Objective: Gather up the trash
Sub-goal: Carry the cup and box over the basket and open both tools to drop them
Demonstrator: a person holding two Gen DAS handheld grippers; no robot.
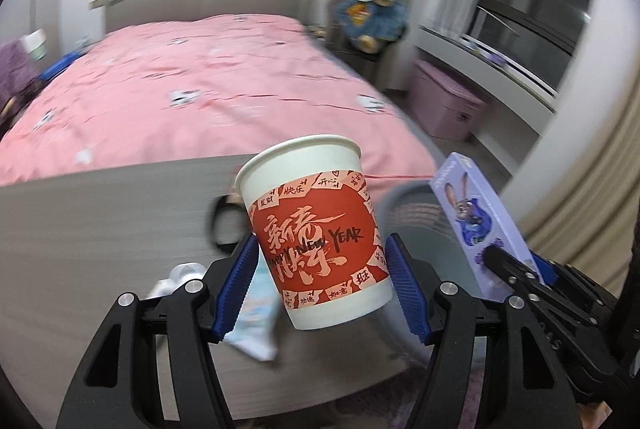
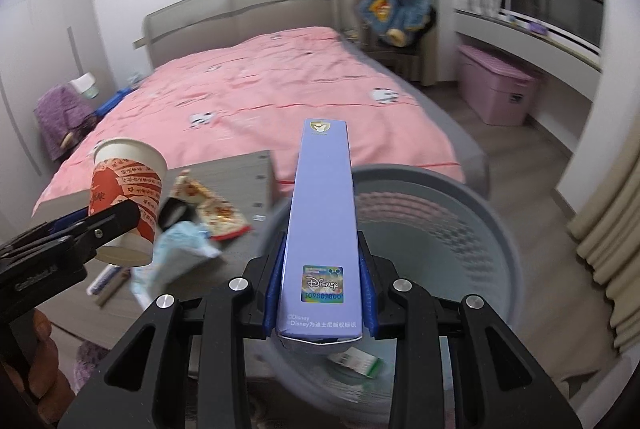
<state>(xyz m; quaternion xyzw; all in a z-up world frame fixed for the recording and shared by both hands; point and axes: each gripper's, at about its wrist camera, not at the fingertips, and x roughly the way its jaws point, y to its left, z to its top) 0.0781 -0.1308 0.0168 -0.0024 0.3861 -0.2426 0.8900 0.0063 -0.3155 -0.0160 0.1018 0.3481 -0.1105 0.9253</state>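
The left gripper (image 1: 322, 283) clamps a paper cup (image 1: 316, 229) above the grey table (image 1: 100, 229), while the right gripper (image 2: 320, 293) grips a purple box (image 2: 324, 217) seemingly over the blurred bin (image 2: 460, 229)

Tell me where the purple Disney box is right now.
The purple Disney box is clamped in the right tongs, held over the grey bin, right of the paper cup in the left tongs.

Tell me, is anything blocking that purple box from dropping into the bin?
Nothing visible. The purple box, clamped in the right hand-held gripper, hangs over the grey bin's open mouth; only a green-and-white scrap lies inside.
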